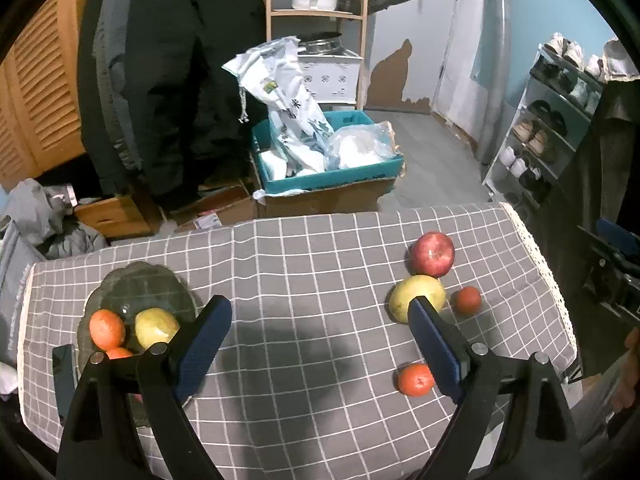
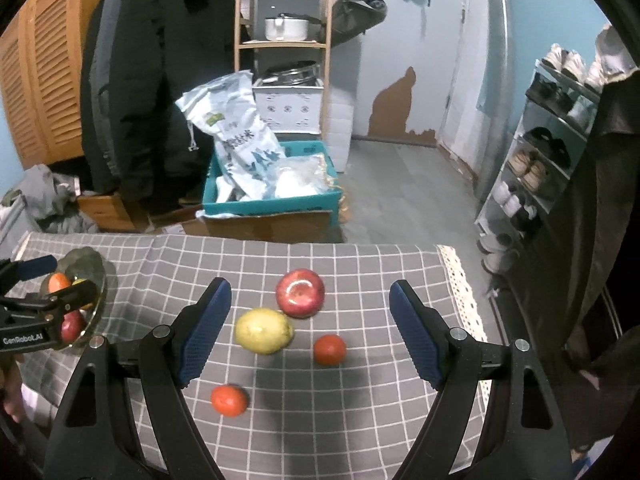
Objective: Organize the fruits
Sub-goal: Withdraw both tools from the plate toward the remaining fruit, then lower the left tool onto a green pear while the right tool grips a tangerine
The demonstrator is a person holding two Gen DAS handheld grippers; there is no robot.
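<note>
Hovering over a grey checked tablecloth (image 1: 304, 264), the left gripper (image 1: 320, 316) stands with jaws wide and nothing between them. At nine o'clock a scalloped glass plate (image 1: 140, 280) holds a dimpled orange (image 1: 106, 329) and a smooth yellow pear (image 1: 156, 327). At two o'clock lie a glossy red apple (image 1: 433, 254), a second pear (image 1: 416, 298) and two small tangerines (image 1: 466, 300).

From the right wrist, the right gripper (image 2: 310, 312) gapes wide, empty too, above that loose cluster. Only this view shows the tablecloth's lace edge at three o'clock and the left gripper over the plate.
</note>
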